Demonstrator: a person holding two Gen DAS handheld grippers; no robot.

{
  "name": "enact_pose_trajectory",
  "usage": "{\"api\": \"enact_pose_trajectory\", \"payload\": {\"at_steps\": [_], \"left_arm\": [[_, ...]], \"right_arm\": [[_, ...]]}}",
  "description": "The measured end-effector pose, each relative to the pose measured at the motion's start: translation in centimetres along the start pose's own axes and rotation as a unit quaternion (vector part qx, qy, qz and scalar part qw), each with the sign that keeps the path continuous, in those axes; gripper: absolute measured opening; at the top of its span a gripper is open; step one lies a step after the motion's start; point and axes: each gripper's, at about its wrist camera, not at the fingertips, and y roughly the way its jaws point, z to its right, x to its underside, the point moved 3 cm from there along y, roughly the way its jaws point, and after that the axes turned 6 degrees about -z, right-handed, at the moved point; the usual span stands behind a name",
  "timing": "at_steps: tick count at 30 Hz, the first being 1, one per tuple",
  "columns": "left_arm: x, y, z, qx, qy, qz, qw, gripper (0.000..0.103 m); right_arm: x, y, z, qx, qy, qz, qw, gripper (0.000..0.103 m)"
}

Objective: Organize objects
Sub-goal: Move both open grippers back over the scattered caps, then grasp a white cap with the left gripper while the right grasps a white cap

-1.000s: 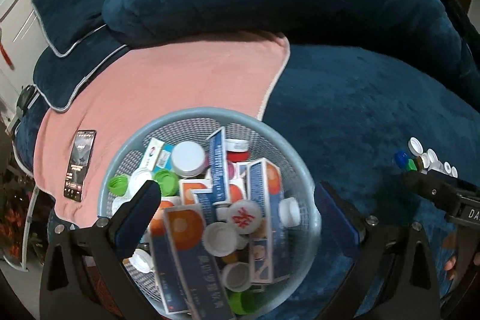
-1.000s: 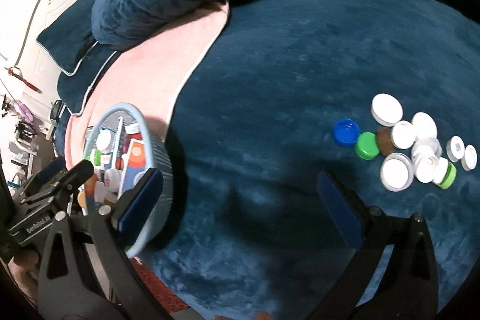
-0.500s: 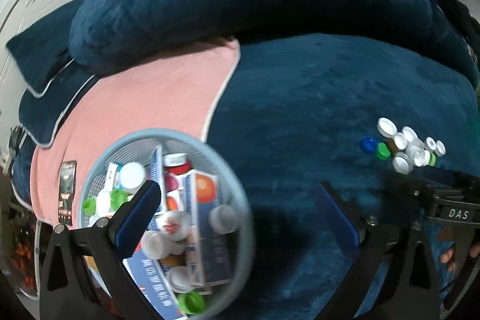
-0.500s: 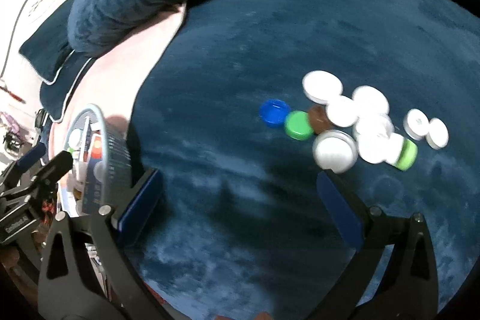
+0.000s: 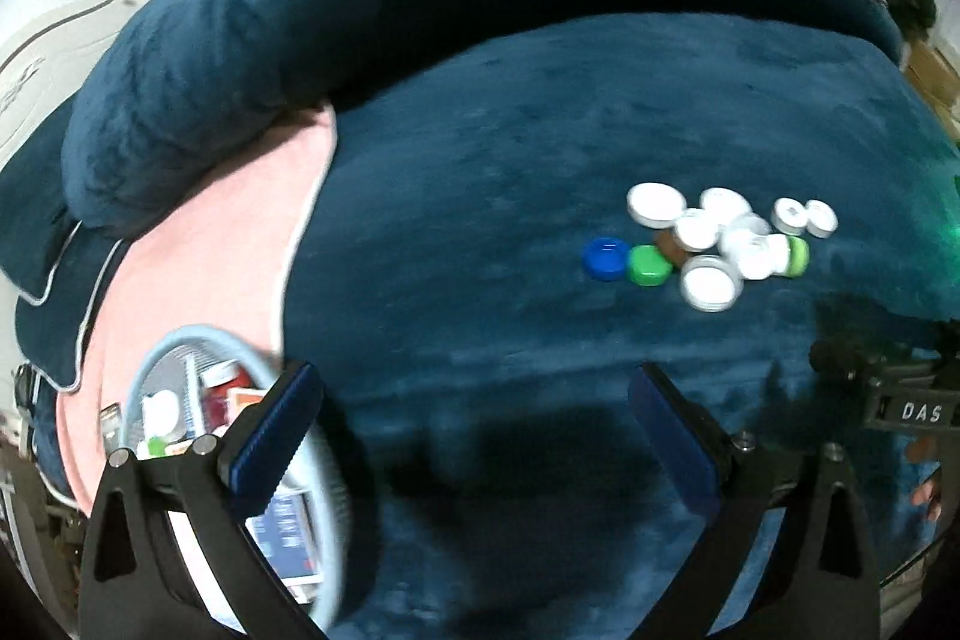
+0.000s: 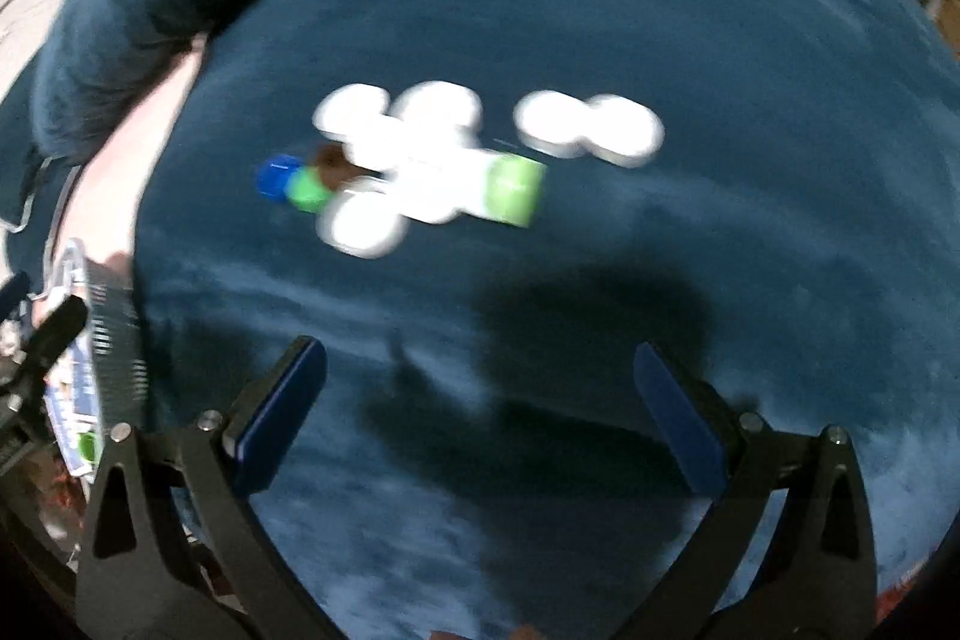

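Basket (image 5: 150, 370): seen at the lower left of the left wrist view, resting on the pink cloth (image 5: 240, 232); boxes and caps are held inside it, and its near side is hidden by the left finger (image 5: 270, 436).
Left gripper (image 5: 474, 436): its jaws are spread wide, with nothing between them; only dark blue blanket (image 5: 480, 160) is seen in the gap.
Blue cap (image 5: 606, 257): laid on the blanket at the left end of the cluster, touching the green cap (image 5: 649, 265).
White caps (image 5: 708, 232): bunched to the right of the green cap, with a brown cap (image 5: 667, 244) partly covered by them.
Right gripper (image 6: 480, 400): its jaws are spread wide and nothing is gripped; the cap cluster (image 6: 432, 160) is seen well ahead of the fingertips, blurred.
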Motion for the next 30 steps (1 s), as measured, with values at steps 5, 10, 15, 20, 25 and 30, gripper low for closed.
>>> {"api": "enact_pose_trajectory", "payload": {"at_steps": [5, 10, 15, 20, 25, 30], "left_arm": [[-0.6, 1.1, 3.6, 0.017, 0.02, -0.023, 0.9994, 0.102], [-0.2, 4.9, 6.5, 0.016, 0.03, -0.084, 0.9959, 0.102], [1.0, 8.6, 7.7, -0.024, 0.076, -0.114, 0.9903, 0.102], [1.7, 11.3, 5.9, -0.02, 0.05, -0.134, 0.9895, 0.102], [2.2, 13.4, 4.7, 0.031, -0.015, -0.153, 0.9876, 0.103], [2.5, 14.3, 3.3, 0.089, -0.055, -0.175, 0.979, 0.103]], "right_arm": [[1.2, 0.4, 3.0, 0.02, 0.018, -0.024, 0.999, 0.103], [1.4, 1.8, 4.4, 0.033, 0.025, -0.051, 0.998, 0.103], [0.7, 3.2, 4.4, 0.061, 0.017, -0.069, 0.996, 0.103], [0.3, 4.2, 4.0, 0.112, 0.011, -0.08, 0.99, 0.103], [0.2, 4.6, 3.6, 0.154, 0.008, -0.08, 0.985, 0.103], [-0.3, 4.6, 4.3, 0.151, 0.008, -0.094, 0.984, 0.103]]}}
